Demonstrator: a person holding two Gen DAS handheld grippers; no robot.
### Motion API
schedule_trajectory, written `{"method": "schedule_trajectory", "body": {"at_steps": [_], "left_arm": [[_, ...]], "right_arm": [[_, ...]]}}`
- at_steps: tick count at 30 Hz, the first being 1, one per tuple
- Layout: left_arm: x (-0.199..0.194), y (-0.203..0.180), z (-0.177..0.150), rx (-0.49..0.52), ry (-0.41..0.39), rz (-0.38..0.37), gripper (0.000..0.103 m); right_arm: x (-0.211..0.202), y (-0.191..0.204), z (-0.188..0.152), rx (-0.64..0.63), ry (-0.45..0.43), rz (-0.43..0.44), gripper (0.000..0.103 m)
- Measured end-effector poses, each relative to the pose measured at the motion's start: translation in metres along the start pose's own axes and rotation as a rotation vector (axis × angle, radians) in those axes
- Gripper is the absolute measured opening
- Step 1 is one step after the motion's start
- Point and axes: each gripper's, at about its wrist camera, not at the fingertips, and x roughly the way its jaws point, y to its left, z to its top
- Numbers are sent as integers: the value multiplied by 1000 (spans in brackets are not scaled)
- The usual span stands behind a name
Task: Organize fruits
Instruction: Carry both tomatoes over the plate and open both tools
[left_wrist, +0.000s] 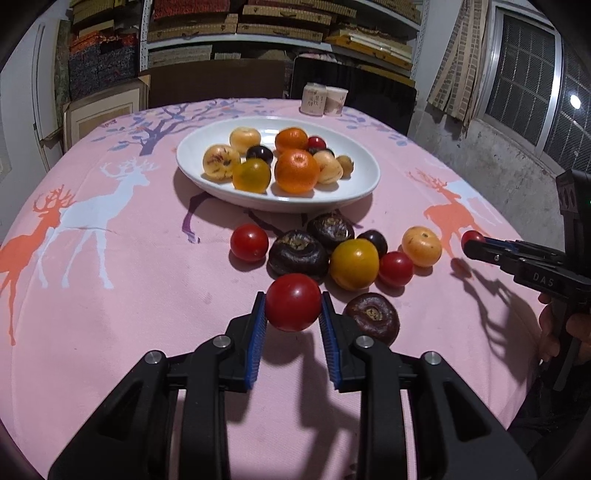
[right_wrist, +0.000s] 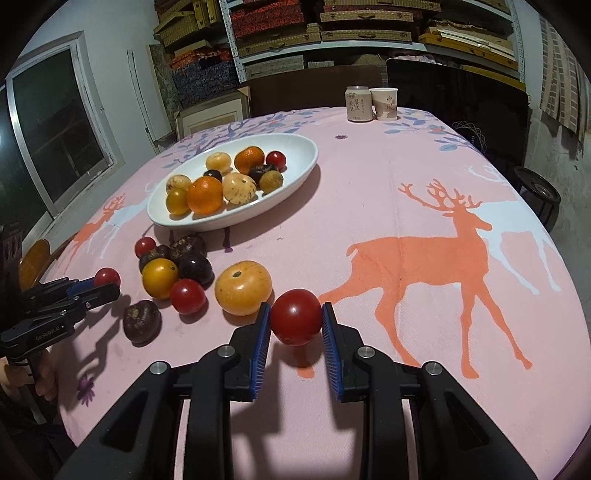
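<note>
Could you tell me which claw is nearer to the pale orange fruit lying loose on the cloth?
Right. The right claw holds its tomato right beside the pale orange fruit; the left claw is beyond the fruit cluster.

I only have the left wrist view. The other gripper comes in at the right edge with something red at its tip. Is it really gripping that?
Observer: Yes. The right gripper has both blue pads pressed on a red tomato.
Operator: Resting on the cloth?
Observer: It looks lifted; its shadow falls on the tablecloth underneath.
Operator: Anything beside the table there?
Observer: A dark round stool stands off the table's far right side.
</note>
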Motion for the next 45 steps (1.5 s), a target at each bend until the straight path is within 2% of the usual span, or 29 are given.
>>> {"method": "schedule_trajectory", "body": {"at_steps": [7, 15, 22, 25, 31, 36, 38, 39, 40, 41, 43, 45], "left_arm": [[-28, 8, 27, -8, -69, -8, 27], [-19, 18, 100, 29, -107, 24, 27], [45, 41, 161, 13, -43, 59, 28], [78, 59, 177, -38, 8, 66, 28], [128, 88, 187, -103, 74, 71, 28], [149, 93, 183, -106, 114, 77, 28], [152, 96, 181, -116, 123, 80, 28], [151, 97, 180, -121, 121, 77, 32], [149, 97, 180, -125, 115, 71, 42], [144, 96, 179, -124, 101, 72, 46], [132, 93, 176, -115, 70, 83, 61], [115, 91, 172, -119, 44, 80, 64]], "right_arm": [[-23, 4, 21, 4, -58, 55, 28], [-28, 8, 85, -35, -102, 82, 28], [33, 10, 136, -31, -39, 89, 28], [66, 11, 154, -37, 0, 82, 28], [128, 12, 171, -71, 54, 22, 28], [152, 10, 172, -67, 74, 5, 28], [156, 10, 171, -69, 76, 29, 29], [155, 10, 170, -72, 66, 40, 41], [152, 10, 169, -79, 49, 37, 48], [147, 9, 168, -83, 21, 28, 51], [134, 6, 167, -64, -8, 38, 51], [119, 1, 165, -29, -35, 43, 51]]}}
